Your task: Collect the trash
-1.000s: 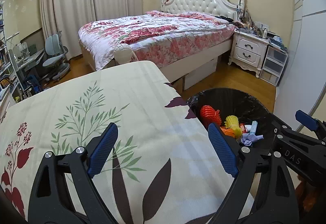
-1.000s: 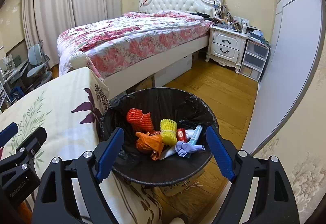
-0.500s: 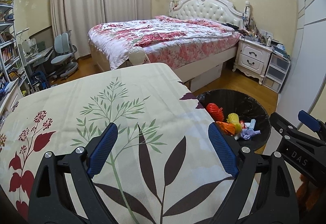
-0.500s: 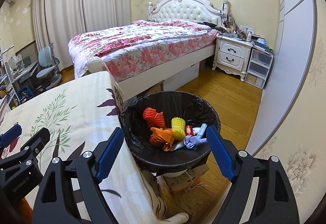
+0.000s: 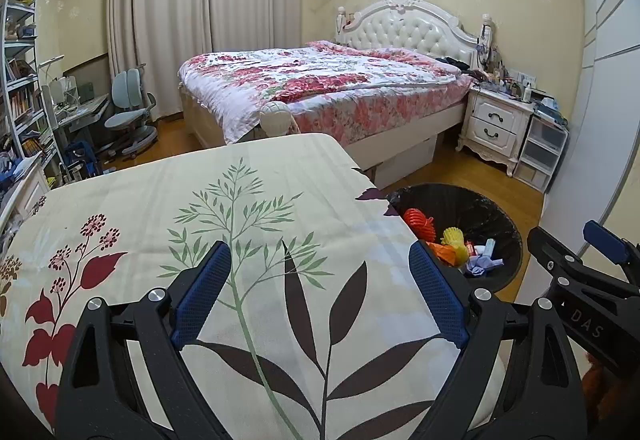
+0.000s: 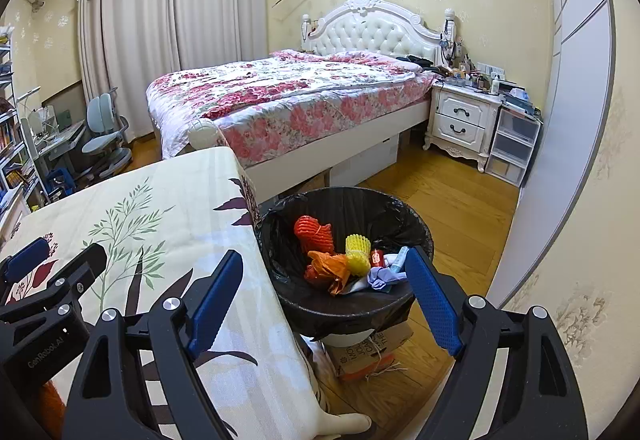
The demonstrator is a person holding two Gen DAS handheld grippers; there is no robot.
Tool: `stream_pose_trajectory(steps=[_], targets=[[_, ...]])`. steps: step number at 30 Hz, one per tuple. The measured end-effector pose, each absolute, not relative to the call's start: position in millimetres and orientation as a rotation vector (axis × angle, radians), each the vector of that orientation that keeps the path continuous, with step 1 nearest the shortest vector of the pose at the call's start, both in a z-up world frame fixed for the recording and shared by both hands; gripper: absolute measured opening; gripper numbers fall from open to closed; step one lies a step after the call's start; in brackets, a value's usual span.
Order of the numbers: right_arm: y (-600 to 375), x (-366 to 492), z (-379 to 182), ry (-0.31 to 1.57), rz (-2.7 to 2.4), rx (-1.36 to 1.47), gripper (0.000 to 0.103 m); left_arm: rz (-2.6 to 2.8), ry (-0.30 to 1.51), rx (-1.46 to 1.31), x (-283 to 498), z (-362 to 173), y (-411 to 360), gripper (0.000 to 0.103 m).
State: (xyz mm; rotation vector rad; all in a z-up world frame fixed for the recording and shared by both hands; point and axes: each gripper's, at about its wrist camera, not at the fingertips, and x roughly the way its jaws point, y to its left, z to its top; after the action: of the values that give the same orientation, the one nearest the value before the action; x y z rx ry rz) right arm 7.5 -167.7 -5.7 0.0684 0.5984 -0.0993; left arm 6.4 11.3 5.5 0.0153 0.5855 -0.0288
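A black-lined trash bin (image 6: pixel 416 228) (image 5: pixel 508 216) stands on the floor at the table's right edge. Inside lie orange foam netting (image 6: pixel 314 234) (image 5: pixel 418 222), yellow foam netting (image 6: pixel 357 254), crumpled orange wrap (image 6: pixel 332 266), a small red can (image 6: pixel 376 258) and pale purple paper (image 6: pixel 384 276). My left gripper (image 5: pixel 318 292) hangs open over the leaf-print tablecloth (image 5: pixel 240 208) with nothing between its fingers. My right gripper (image 6: pixel 326 298) is open too, empty, above the near rim of the bin; it shows in the left wrist view (image 5: pixel 572 260).
A bed with a floral cover (image 6: pixel 288 96) lies beyond the table, a white nightstand (image 6: pixel 460 124) and plastic drawers (image 6: pixel 514 144) to its right. A cardboard box (image 6: pixel 368 354) sits under the bin. A desk chair (image 5: pixel 130 108) and shelves (image 5: pixel 20 88) stand at left.
Both grippers have drawn back and risen a little from the bin and table edge, so more of the tablecloth and room shows. Both stayed open and empty.
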Motion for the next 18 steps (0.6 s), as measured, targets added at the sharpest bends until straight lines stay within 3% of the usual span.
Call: stream_pose_trajectory(steps=[18], targets=[[-167.4, 7.0, -6.0, 0.598, -0.099, 0.068, 0.081, -0.028, 0.585, 0.013, 4.6, 6.7, 11.1, 0.088]])
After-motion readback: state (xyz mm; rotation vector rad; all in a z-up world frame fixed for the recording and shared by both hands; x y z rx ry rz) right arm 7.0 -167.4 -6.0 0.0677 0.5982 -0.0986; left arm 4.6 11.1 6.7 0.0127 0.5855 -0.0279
